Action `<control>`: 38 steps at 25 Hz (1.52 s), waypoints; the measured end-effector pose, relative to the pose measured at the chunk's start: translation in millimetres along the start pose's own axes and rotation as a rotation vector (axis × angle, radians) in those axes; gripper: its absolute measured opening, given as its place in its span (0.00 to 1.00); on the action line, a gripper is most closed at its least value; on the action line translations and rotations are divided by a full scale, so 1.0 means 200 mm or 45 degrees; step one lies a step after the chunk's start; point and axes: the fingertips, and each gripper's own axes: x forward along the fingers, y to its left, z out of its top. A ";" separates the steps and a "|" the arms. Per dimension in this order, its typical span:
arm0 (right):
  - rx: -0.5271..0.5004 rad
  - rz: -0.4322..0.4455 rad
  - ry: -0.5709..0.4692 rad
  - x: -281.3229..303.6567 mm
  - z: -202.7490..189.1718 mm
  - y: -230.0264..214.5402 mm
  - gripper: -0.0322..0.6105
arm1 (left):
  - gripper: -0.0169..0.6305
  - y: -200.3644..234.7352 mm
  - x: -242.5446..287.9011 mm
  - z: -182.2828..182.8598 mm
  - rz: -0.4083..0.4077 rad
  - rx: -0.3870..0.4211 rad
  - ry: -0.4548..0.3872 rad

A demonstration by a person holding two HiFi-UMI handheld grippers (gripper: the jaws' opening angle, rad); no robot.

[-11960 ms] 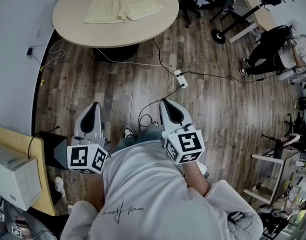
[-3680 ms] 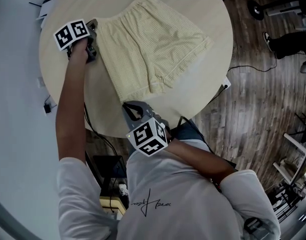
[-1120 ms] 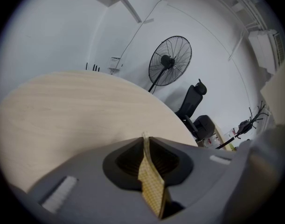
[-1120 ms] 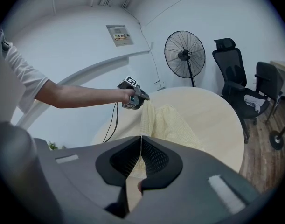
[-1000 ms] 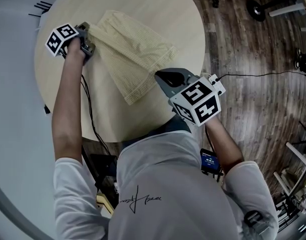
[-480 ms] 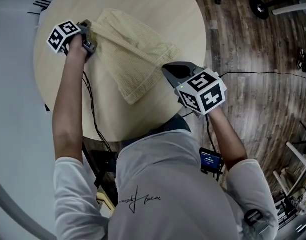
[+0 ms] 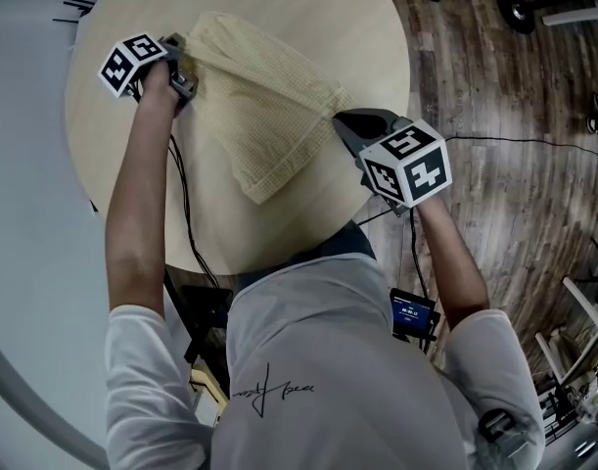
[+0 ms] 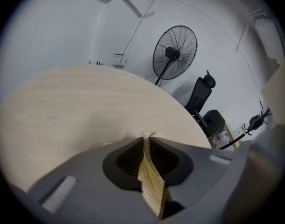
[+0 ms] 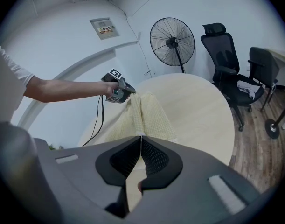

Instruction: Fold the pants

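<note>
the pants (image 7: pixel 264 106) lie on the round counter (image 7: pixel 308 18), doubled lengthwise into one long strip; the step in hand looks like setting that first fold down flat; the next move probably calls for carrying the hem end over to the waist, edges matched; the left arm reaches straight out across the counter, and the left hand-held gripper (image 8: pixel 146 138) is pinched narrow on the strip's far corner; the right arm is bent near the body, and the right hand-held gripper (image 9: pixel 141 136) is closed tight at the strip's right edge; whether it nips cloth i cannot tell
</note>
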 end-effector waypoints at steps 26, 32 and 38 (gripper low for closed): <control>0.065 -0.130 0.148 0.13 -0.08 -0.25 0.05 | 0.18 -0.07 0.03 0.01 0.032 0.071 0.049; 0.095 -0.127 0.164 0.15 -0.07 -0.32 0.05 | 0.19 -0.16 0.09 0.05 0.016 0.082 0.055; 0.119 -0.124 0.179 0.15 -0.07 -0.34 0.05 | 0.19 -0.18 0.11 0.06 -0.006 0.069 0.050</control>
